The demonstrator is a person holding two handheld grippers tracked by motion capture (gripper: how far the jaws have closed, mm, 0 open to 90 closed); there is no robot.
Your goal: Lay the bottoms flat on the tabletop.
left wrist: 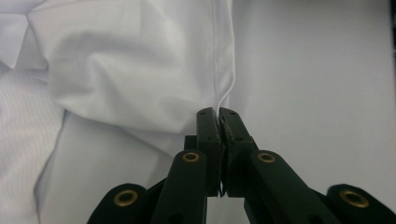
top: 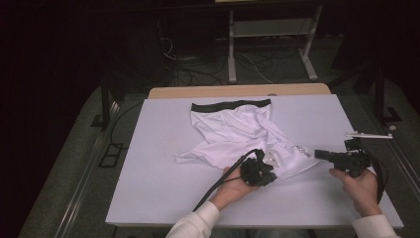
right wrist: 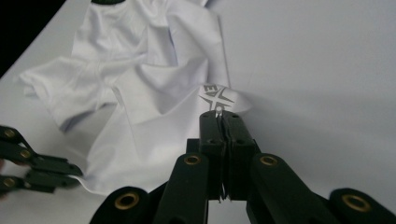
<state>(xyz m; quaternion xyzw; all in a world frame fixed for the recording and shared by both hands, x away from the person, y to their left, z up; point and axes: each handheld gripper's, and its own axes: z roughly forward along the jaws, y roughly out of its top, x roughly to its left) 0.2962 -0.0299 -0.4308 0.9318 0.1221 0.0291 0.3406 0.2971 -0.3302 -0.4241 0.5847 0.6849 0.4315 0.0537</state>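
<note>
A crumpled white garment [top: 233, 131] with a black waistband [top: 231, 105] lies in the middle of the white table [top: 158, 193]. My left gripper [top: 271, 173] is at its near hem, and in the left gripper view [left wrist: 218, 114] the jaws are shut on the folded white edge [left wrist: 140, 79]. My right gripper [top: 318, 153] sits at the garment's right corner. In the right gripper view [right wrist: 218, 115] it is shut on the corner that carries a grey printed logo [right wrist: 215, 98]. The left gripper [right wrist: 42, 170] also appears low on the left of that view, at the hem.
A thin white bar [top: 369, 134] lies at the table's right edge. A wooden strip [top: 237, 91] runs along the far edge. Beyond it stand a metal frame [top: 270, 39] and loose cables [top: 198, 69] on the dark floor.
</note>
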